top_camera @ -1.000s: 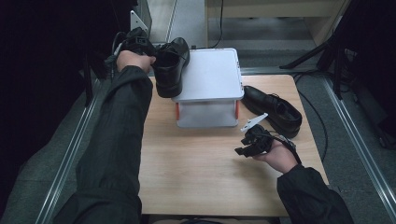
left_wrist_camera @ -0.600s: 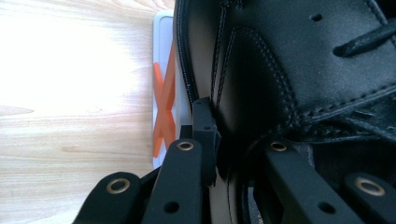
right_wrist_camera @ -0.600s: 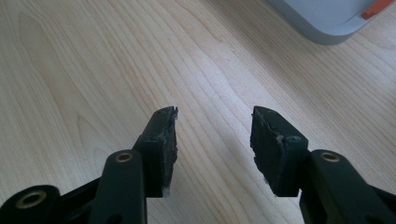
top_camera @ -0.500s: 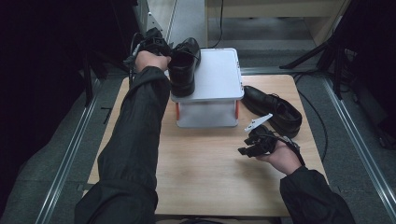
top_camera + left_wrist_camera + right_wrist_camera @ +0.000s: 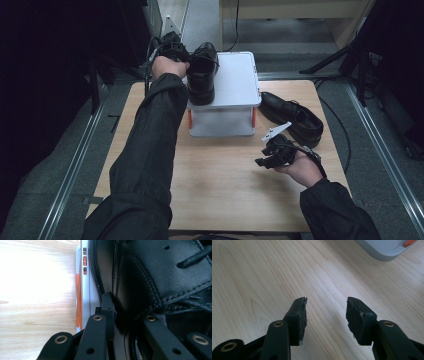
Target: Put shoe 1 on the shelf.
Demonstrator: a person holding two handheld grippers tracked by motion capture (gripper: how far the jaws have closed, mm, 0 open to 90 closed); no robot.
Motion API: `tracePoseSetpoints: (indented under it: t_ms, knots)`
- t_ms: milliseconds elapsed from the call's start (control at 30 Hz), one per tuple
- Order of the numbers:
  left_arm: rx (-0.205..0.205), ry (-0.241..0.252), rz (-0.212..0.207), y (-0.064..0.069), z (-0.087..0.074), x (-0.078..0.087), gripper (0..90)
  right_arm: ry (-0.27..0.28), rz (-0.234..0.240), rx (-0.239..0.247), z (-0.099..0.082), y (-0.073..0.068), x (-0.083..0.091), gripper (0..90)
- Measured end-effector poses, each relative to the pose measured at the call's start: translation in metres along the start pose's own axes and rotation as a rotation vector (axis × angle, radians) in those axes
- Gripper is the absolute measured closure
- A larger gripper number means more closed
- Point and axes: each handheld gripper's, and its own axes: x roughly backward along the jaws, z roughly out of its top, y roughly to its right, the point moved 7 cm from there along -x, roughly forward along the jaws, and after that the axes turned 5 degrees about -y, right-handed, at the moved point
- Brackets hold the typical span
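Shoe (image 5: 202,72) of black leather sits on the white lid of the box (image 5: 235,85) in the upper middle of the high view, toe pointing toward the bottom of the frame. Left tongs (image 5: 172,50) are at its heel end in the upper left, one jaw outside the shoe's collar and the other inside, clamped on the leather; the jaws have just been easing apart slightly. In the left gripper view the box edge with its orange latch (image 5: 79,290) lies left of the shoe. Right tongs (image 5: 270,155) rest low over the worktop (image 5: 220,180) at lower right, jaws apart with nothing between them. A second shoe (image 5: 292,117) lies right of the box
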Motion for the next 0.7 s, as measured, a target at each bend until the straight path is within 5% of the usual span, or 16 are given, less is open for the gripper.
tracePoseSetpoints:
  t_ms: [467, 700]
  knots:
    - [-0.002, -0.019, -0.05, -0.003, -0.004, 0.0, 73.2, 0.002, -0.001, 0.002, 0.001, 0.0, 0.0, 51.6]
    - [-0.033, -0.031, -0.115, -0.005, -0.009, 0.014, 64.7, 0.0, -0.002, -0.01, -0.001, 0.003, 0.001, 51.6]
